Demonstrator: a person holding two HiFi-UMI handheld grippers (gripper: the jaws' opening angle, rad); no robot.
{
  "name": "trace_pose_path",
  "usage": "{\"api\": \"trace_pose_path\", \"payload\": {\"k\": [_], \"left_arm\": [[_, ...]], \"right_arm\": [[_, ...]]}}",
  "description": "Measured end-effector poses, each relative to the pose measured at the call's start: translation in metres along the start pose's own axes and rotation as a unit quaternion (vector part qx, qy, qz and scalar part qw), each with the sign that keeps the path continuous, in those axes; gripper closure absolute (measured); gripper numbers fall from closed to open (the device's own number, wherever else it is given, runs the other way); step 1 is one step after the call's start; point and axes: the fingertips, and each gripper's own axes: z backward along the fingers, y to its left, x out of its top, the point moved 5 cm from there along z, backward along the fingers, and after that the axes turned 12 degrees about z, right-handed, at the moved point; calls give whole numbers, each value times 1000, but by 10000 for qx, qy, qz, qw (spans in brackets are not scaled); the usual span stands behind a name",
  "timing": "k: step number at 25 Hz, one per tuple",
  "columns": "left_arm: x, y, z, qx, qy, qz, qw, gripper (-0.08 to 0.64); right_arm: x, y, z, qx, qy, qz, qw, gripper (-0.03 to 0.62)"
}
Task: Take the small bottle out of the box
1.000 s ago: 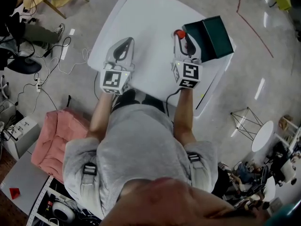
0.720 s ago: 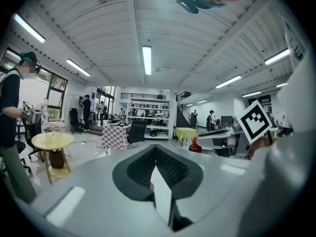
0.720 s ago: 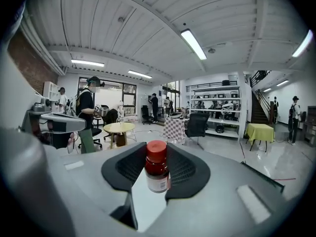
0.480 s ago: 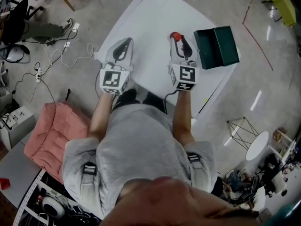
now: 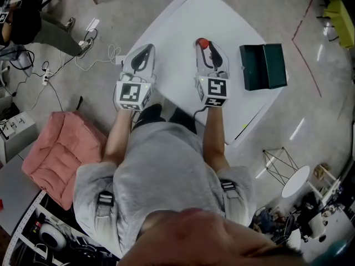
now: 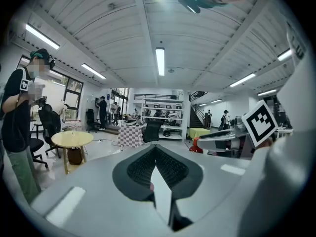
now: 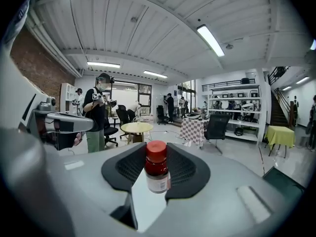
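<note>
The small bottle [image 7: 157, 177], dark red with a red cap and a white label, stands upright between the pads of my right gripper [image 7: 158, 154], which is shut on it. In the head view its red cap [image 5: 203, 42] shows at the tip of the right gripper [image 5: 206, 46], above the white table [image 5: 183, 15]. The dark green box [image 5: 264, 66] lies open on the table to the right, apart from that gripper. My left gripper [image 5: 147, 50] hovers over the table's left part, shut with nothing in it; its pads [image 6: 143, 167] meet at the tip.
A pink cushion [image 5: 61, 154] and cables [image 5: 83, 54] lie on the floor to the left. A wire stand [image 5: 277, 159] and a small round table [image 5: 297, 180] are at lower right. A person [image 7: 98, 113] stands beyond the table.
Both grippers have moved left across the table. The right one carried the bottle away from the box, which now lies clearly apart to its right.
</note>
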Motion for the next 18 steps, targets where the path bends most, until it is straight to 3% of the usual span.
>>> {"api": "trace_pose_path", "payload": {"k": [18], "left_arm": [[-13, 48, -5, 646, 43, 280, 9975, 549]], "right_arm": [[-5, 32, -69, 794, 96, 131, 9967, 462]]}}
